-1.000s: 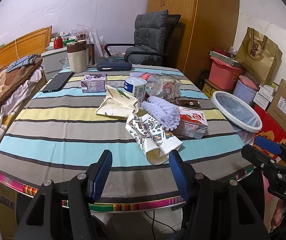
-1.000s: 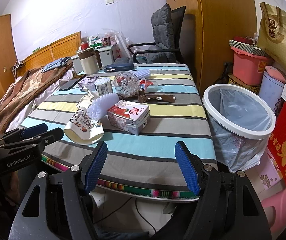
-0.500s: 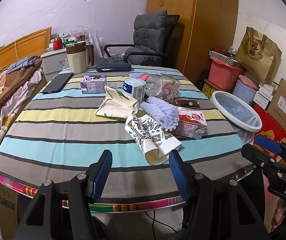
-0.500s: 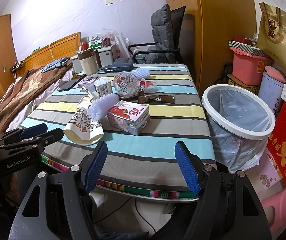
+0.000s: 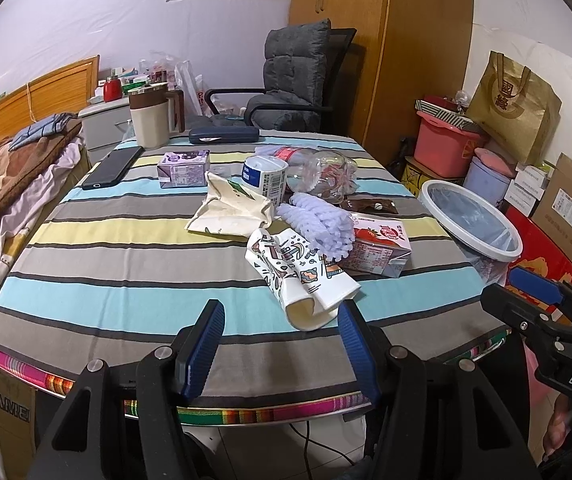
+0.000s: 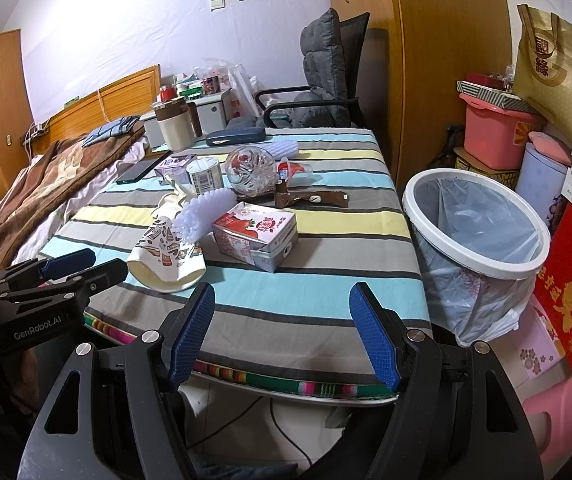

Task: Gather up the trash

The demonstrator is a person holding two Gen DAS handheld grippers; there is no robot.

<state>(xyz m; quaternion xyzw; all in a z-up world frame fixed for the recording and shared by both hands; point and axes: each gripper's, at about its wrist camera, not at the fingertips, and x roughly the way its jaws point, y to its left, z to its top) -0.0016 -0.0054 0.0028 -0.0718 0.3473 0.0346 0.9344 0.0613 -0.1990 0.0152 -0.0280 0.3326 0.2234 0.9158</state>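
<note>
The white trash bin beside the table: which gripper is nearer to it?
Right. The right gripper is at the table's near edge, next to the bin; the left gripper is farther from the bin along that edge.

Matt striped cloth tablecloth (image 5: 125,280); clear crinkled plastic bottle (image 5: 322,176); glossy strawberry-print paper carton (image 6: 253,232); white plastic bin (image 6: 474,264).

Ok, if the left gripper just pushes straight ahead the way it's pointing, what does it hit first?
Probably the patterned paper cup lying on its side near the table edge, just beyond the open left gripper. Depth is unclear; it may meet the striped tablecloth first.
</note>
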